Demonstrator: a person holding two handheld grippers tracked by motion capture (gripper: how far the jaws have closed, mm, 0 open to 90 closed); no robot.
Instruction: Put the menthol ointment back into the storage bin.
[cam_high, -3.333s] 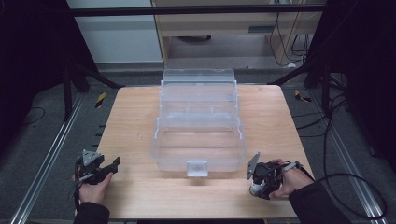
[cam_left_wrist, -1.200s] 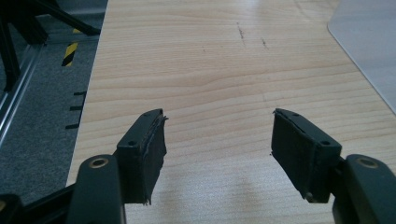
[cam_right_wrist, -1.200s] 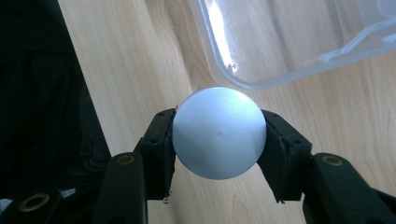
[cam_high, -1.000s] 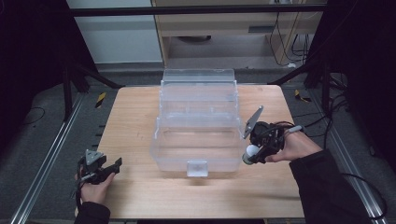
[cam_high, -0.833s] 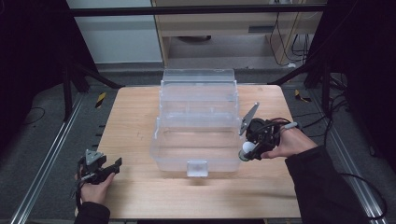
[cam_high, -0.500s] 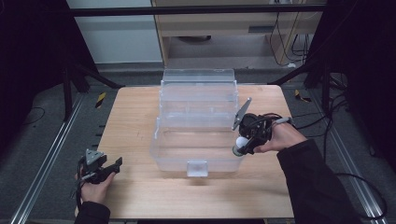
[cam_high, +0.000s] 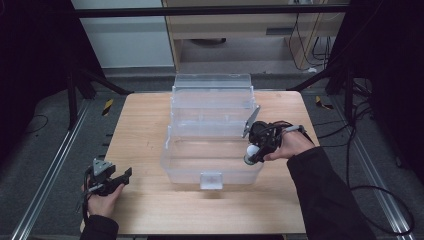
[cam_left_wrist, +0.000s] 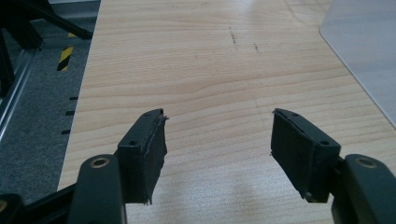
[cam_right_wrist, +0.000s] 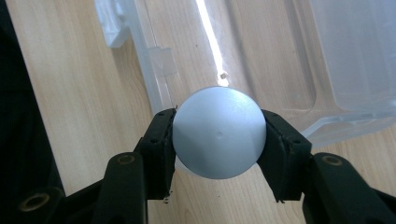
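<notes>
A: What is being held by the right gripper (cam_right_wrist: 218, 140)?

B: A white ball (cam_right_wrist: 218, 131) is being clamped between its fingers (cam_right_wrist: 161, 144), one pad pressed on each side. In the high view, the ball (cam_high: 251, 151) is being held at the right end of the clear plastic box (cam_high: 212, 132), just at its near right wall.

A: Is the ball being shown inside the box?

B: That cannot be told for certain. In the right gripper view, the box's rim (cam_right_wrist: 156, 79) and its transparent floor are being seen just behind the ball, with bare desk (cam_right_wrist: 70, 93) to one side.

A: And the left gripper (cam_high: 111, 178)?

B: It is being kept low at the near left corner of the desk (cam_high: 145, 120), well apart from the box. In the left gripper view its fingers (cam_left_wrist: 142, 154) are being held wide, with nothing between them but wood grain (cam_left_wrist: 210, 93). A corner of the box (cam_left_wrist: 364, 51) is being caught at the upper right of that view.

A: How is the box being presented?

B: Its lid is being shown open, standing up at the far side.
</notes>
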